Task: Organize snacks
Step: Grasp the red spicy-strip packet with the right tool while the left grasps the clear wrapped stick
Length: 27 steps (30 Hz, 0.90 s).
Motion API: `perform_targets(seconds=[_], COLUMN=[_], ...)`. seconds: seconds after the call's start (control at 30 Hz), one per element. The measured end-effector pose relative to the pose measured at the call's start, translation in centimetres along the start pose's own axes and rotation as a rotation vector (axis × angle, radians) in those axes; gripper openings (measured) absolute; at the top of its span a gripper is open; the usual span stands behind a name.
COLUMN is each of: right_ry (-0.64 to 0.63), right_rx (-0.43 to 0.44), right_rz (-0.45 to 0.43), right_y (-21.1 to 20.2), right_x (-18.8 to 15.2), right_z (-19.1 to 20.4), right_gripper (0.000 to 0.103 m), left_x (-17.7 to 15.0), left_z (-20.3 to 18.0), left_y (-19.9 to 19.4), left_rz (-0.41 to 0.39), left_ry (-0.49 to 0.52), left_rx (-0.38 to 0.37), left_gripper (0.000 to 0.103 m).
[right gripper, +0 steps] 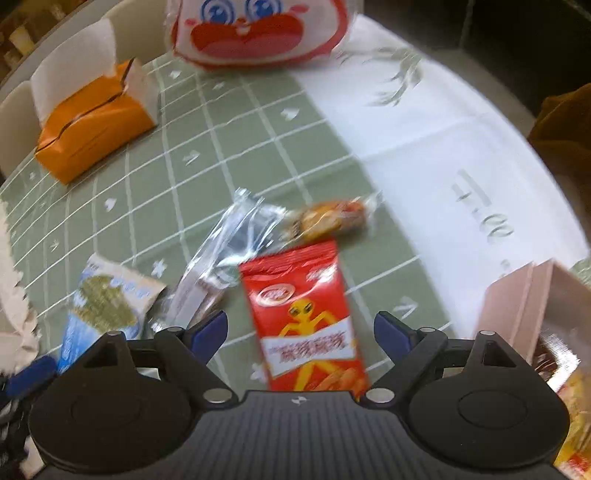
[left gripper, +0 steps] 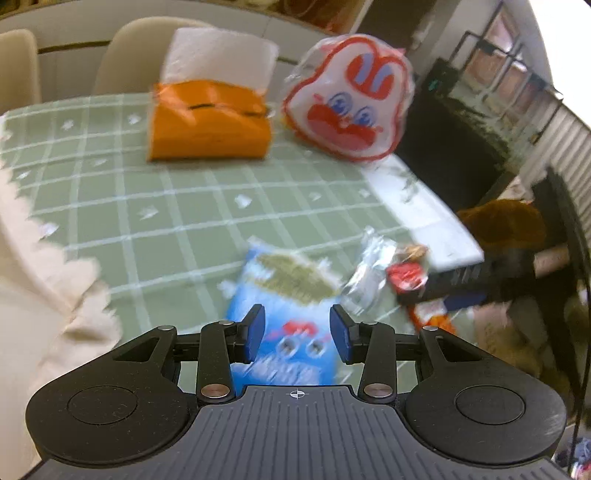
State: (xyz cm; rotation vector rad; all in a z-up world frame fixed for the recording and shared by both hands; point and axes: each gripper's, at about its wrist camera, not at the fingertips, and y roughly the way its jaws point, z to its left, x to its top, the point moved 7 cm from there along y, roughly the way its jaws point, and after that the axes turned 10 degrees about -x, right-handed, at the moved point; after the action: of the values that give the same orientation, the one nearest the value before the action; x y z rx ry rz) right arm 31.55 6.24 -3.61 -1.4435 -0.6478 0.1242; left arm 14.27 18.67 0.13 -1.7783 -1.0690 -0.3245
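Note:
In the left wrist view my left gripper (left gripper: pixel 297 328) hovers open over a blue snack packet (left gripper: pixel 284 291) lying flat on the green checked tablecloth (left gripper: pixel 147 206). The packet shows between the blue pads, which do not press on it. In the right wrist view my right gripper (right gripper: pixel 301 328) stands wide open above a red snack packet (right gripper: pixel 306 317) with a yellow figure on it. The red packet lies between the fingers, untouched. Beyond it lie a crumpled clear wrapper (right gripper: pixel 229 243) and a wrapped brown pastry (right gripper: pixel 328 219). The blue packet (right gripper: pixel 107 306) lies to the left.
An orange tissue box (right gripper: pixel 92 125) and a white bag with a red cartoon face (right gripper: pixel 258 33) stand at the far side. A pinkish cardboard box (right gripper: pixel 532 306) sits at the right. White cloth (right gripper: pixel 424 129) covers the right side, and cream lace (left gripper: pixel 44 295) hangs at the left edge.

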Motion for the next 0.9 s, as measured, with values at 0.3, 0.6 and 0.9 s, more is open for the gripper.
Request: perform_targets(seconds=[0.3, 0.6, 0.9], right_ry=[-0.071, -0.041, -0.069], right_rx=[0.024, 0.096, 0.093], right_rz=[-0.045, -0.067, -0.071], right_y=[-3.1, -5.3, -7.3], right_x=[-5.5, -8.5, -11.8], right_z=[0.5, 0.8, 2.4], right_gripper=[0.048, 0.047, 0.047], left_x=[1.9, 1.2, -1.5], left_z=[-5.6, -6.7, -6.4], left_y=[7.6, 13.3, 9.5], left_rz=[0.149, 0.288, 0.291], left_ry=[0.383, 0.478, 0.380], left_rx=[-0.041, -0.012, -0.041], left_gripper=[0.044, 0.046, 0.042])
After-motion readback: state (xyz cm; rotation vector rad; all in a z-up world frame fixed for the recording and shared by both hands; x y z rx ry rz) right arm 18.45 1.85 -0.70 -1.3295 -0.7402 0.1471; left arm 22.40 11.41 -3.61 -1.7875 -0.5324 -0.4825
